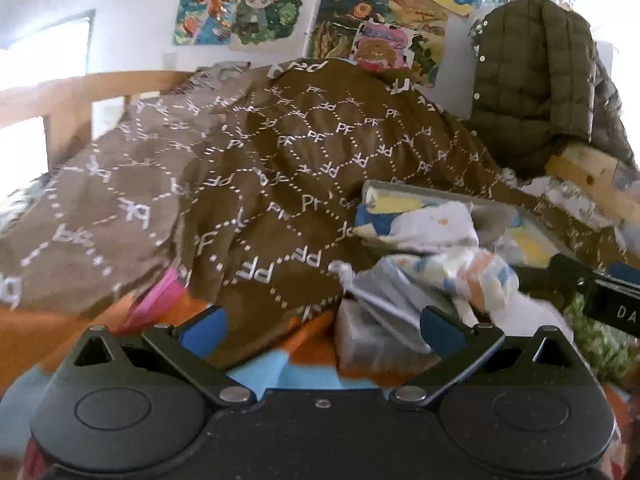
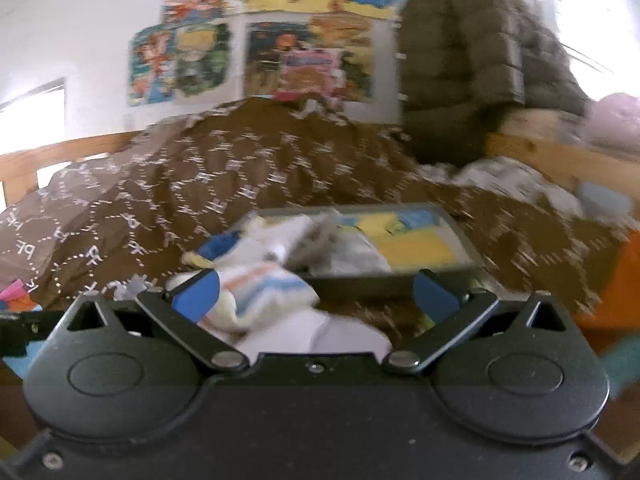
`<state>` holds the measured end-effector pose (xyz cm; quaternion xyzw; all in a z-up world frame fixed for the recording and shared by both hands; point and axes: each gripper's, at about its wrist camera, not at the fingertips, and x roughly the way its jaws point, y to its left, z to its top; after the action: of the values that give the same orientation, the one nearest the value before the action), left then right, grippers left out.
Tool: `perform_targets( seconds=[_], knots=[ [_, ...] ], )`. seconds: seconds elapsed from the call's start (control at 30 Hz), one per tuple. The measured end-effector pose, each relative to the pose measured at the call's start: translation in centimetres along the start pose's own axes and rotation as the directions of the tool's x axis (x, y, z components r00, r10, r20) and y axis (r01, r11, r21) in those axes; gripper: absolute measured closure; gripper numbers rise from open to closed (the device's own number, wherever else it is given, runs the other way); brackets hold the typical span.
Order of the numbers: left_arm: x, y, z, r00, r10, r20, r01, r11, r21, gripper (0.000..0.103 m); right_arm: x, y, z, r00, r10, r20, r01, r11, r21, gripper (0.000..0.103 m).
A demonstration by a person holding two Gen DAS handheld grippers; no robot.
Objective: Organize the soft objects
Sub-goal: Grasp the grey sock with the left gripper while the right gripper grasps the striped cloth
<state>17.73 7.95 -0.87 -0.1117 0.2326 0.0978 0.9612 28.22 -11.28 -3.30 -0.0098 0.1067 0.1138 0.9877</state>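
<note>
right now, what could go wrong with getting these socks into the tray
1. The grey tray rests on a rumpled brown blanket, so pressing on it could tip it.
2. A white sock already hangs over the tray's edge and may slip out.
3. The right gripper has open jaws around the striped sock; closing off-centre could miss it.

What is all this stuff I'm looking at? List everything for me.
Blanket: one, brown with white PF lettering, heaped over the bed.
Tray: one, grey, on the blanket, holding yellow and blue cloths.
Striped sock: one, white with orange and blue stripes, in front of the tray.
Jacket: one, olive quilted, hanging at right.
Posters: several, colourful cartoons, on the wall.
Bed frame: one, wooden, behind the blanket.
Left gripper: black with blue pads, open.
Right gripper: same, open, sock between its fingers.
</note>
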Motion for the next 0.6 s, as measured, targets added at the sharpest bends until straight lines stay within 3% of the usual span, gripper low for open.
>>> perform_targets(
  seconds=[0.17, 0.33, 0.5, 0.6],
  knots=[
    [3.9, 0.7, 1.2, 0.992, -0.119, -0.050, 0.119, 0.993, 0.001, 0.001, 4.6, 0.0, 2.1, 0.988, 0.139, -0.063, -0.142, 0.989, -0.043, 0.001],
    [7.4, 1.1, 1.6, 0.974, -0.208, -0.086, 0.212, 0.977, 0.040, 0.001, 8.8, 0.0, 3.2, 0.940, 0.282, -0.192, -0.290, 0.957, -0.017, 0.001],
    [9.3, 1.9, 1.5, 0.959, -0.261, -0.111, 0.263, 0.965, -0.001, 0.005, 11.7, 0.1, 3.4, 0.913, 0.309, -0.265, -0.326, 0.945, -0.023, 0.001],
    [9.9, 2.2, 1.4, 0.952, -0.281, -0.124, 0.281, 0.960, -0.015, 0.017, 12.2, 0.5, 3.0, 0.905, 0.314, -0.286, -0.340, 0.940, -0.042, 0.007]
  ],
)
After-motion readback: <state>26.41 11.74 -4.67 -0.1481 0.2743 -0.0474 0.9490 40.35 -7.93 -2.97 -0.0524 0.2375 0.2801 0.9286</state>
